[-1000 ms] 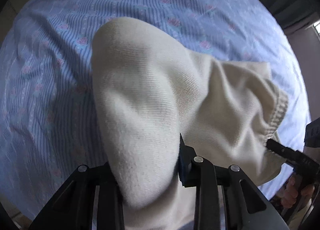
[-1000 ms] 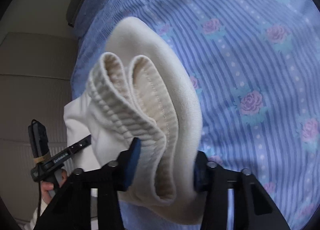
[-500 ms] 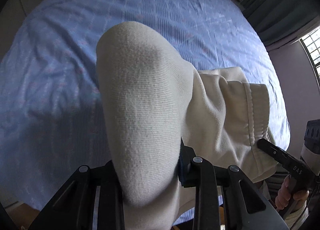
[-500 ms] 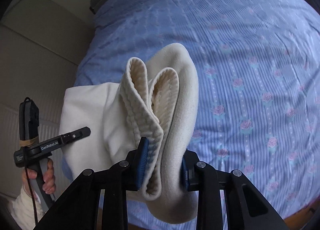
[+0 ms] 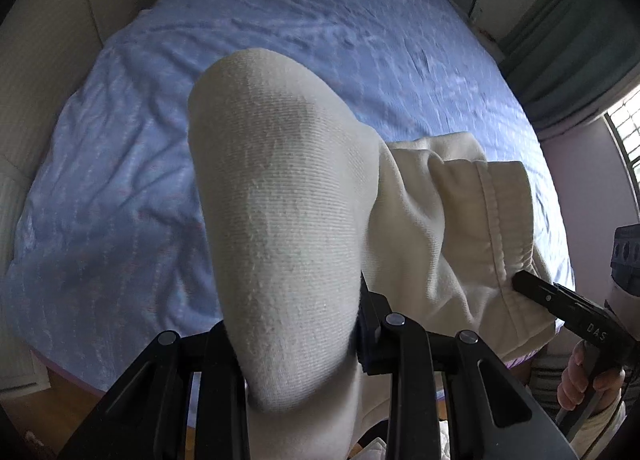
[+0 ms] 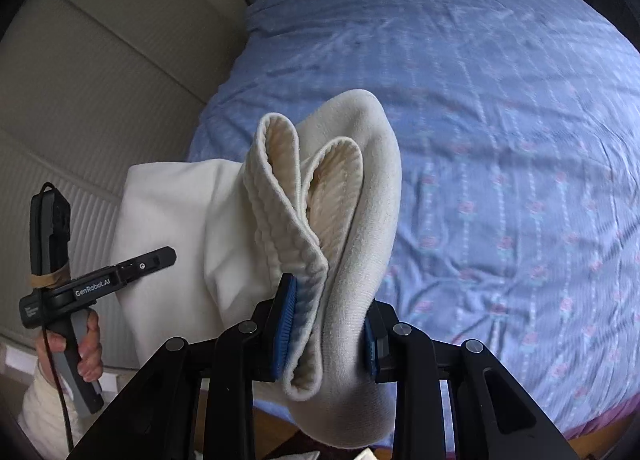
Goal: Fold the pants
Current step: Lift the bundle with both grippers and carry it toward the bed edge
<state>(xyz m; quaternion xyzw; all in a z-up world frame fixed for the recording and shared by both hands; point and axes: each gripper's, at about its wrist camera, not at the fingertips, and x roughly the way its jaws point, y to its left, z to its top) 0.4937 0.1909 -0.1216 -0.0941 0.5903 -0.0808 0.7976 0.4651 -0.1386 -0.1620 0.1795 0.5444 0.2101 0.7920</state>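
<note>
Cream knit pants [image 5: 288,220] hang in the air between my two grippers, above a blue floral bed sheet [image 5: 120,180]. My left gripper [image 5: 296,332] is shut on a bunched fold of the pants. My right gripper [image 6: 328,324] is shut on the ribbed waistband [image 6: 280,204], which is doubled over between its blue pads [image 6: 286,324]. The cloth spans between both grippers. The right gripper also shows in the left wrist view [image 5: 524,284], and the left gripper shows in the right wrist view [image 6: 160,256], each held by a hand.
The bed [image 6: 500,140] fills most of both views, its sheet wrinkled. A beige padded wall [image 6: 100,100] runs along the bed's left side. A dark curtain [image 5: 580,52] and a window [image 5: 628,132] stand at the right. Wooden floor [image 5: 60,400] shows at the bed's near edge.
Both grippers have risen and pulled back from the bed with the pants in them; more of the bed, wall and floor shows. The grips have not changed.
</note>
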